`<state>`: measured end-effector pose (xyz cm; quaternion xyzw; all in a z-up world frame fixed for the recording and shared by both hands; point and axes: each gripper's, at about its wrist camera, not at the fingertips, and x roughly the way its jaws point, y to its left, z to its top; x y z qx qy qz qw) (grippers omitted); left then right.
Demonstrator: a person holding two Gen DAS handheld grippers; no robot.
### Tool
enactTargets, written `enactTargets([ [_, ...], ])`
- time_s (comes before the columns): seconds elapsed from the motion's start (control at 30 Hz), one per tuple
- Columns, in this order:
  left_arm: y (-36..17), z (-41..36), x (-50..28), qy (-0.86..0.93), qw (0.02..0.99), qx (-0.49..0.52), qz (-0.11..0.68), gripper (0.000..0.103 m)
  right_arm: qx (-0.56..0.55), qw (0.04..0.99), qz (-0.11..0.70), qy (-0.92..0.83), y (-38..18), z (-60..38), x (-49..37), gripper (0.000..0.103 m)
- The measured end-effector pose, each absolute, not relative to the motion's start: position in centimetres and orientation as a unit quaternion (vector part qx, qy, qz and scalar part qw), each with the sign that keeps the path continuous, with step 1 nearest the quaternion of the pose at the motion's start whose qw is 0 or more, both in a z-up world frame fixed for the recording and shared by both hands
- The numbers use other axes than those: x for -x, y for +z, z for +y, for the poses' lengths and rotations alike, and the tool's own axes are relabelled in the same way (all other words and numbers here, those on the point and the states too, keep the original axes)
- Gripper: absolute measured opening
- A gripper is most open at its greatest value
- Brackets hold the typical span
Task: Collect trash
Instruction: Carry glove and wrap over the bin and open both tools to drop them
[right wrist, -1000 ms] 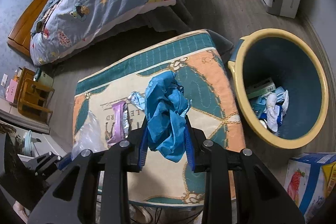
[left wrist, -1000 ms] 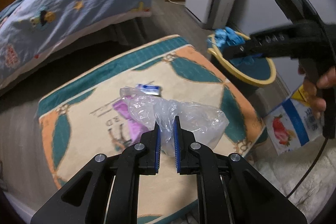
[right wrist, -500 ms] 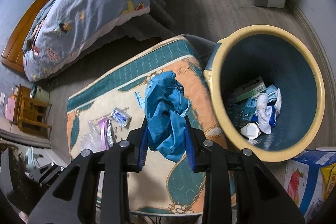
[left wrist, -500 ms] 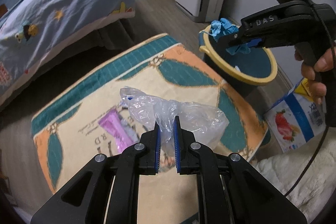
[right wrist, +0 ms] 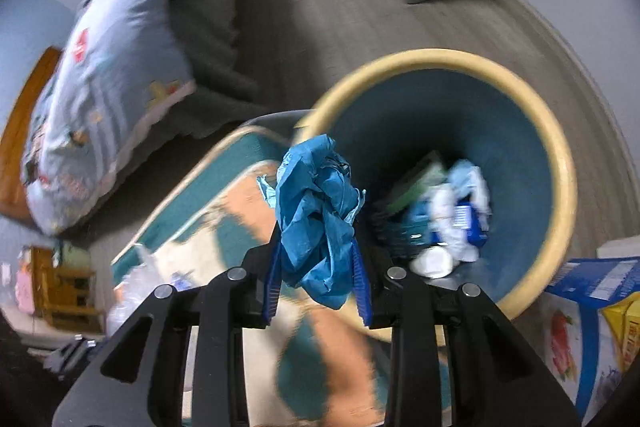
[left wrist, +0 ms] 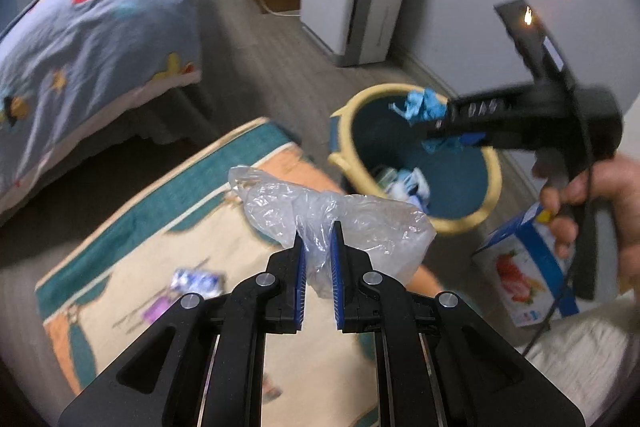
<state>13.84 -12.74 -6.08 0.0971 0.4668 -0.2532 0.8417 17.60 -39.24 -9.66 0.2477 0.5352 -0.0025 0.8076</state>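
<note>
— What are your tongs doing?

— My right tongs are clamped on a crumpled blue glove, held over the rim of the yellow bin (other trash lies inside).

— And the left?

— My left tongs pinch a clear plastic bag above the patterned rug, beside the bin.

A crumpled blue paper wad hangs mid-frame over the yellow-rimmed teal bin; a clear crinkled plastic bag sits centre.

"DAS" on the right tool
</note>
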Motion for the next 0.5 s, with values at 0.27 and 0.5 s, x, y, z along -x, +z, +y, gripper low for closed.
enactTargets([
  [0.27,-8.1,-17.7,-15.7,-0.274,0.823,-0.110,0.485,0.012,-0.320,0.778,0.534,-0.082,-12.5,-44.7,-16.6,0.029],
  [0.5,-9.1,-20.3,-17.7,-0.282,0.816,-0.131,0.487,0.012,-0.342,0.778,0.516,-0.105,-12.6,-46.8,-16.4,0.030],
])
